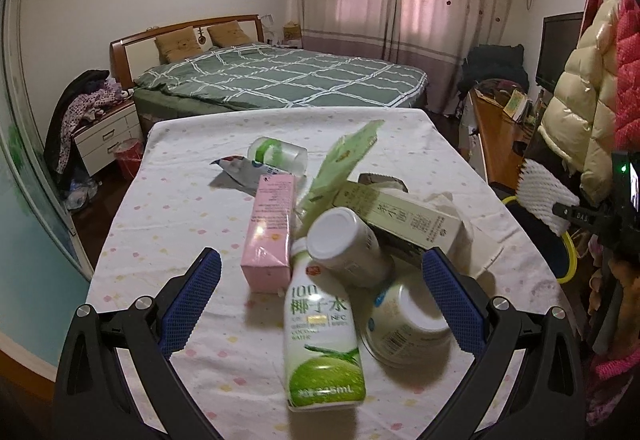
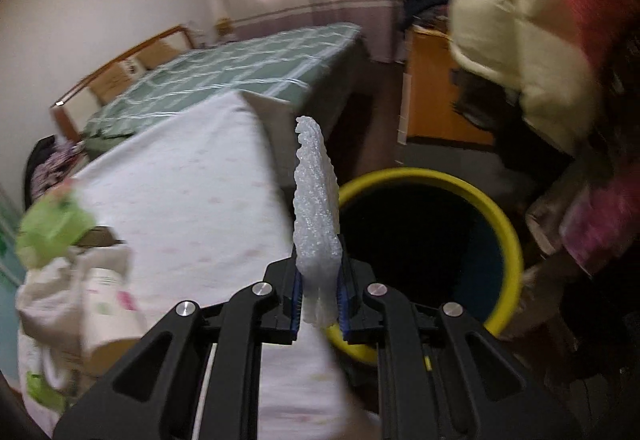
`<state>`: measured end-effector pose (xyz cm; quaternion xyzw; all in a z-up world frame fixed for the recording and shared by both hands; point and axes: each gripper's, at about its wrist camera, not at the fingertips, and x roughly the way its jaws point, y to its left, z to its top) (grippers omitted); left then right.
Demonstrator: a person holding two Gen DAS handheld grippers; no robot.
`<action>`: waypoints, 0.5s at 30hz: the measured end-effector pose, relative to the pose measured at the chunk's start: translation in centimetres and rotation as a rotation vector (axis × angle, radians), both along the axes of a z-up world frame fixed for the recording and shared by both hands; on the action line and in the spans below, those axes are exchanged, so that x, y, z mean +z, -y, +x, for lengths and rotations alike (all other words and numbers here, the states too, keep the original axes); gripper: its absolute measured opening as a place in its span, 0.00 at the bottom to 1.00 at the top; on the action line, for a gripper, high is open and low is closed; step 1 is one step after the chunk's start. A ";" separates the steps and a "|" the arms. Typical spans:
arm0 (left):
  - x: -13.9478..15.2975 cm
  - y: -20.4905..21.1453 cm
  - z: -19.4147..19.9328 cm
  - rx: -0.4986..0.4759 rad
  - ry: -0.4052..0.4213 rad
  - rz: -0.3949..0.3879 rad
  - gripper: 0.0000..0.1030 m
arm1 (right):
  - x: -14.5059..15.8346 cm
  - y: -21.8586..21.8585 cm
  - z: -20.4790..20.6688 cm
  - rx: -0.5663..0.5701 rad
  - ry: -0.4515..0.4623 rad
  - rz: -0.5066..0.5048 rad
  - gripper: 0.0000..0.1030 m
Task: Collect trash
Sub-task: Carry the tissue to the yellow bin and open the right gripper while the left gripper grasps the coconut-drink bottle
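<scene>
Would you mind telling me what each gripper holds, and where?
Right gripper pinches the foam net at its lower end. Left gripper holds nothing.

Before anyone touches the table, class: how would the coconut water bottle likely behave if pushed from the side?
The coconut water bottle lies on its side and looks round, so it would probably roll. The white-capped bottle rests across its neck, so that one would likely shift too.

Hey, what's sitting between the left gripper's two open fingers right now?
In the left wrist view, the left gripper frames a coconut water bottle, with a white-capped bottle lying across its top.
</scene>
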<state>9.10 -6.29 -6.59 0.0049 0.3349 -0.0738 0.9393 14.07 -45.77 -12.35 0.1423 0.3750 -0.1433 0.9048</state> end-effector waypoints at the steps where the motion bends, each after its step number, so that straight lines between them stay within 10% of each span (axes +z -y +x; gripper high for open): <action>1: -0.1 0.1 -0.1 0.001 -0.004 0.002 0.97 | -0.6 0.7 0.0 -0.022 -0.015 0.000 0.13; 15: -2.4 0.3 -0.7 0.028 -0.057 0.031 0.97 | -3.7 3.2 0.1 -0.088 -0.066 0.015 0.28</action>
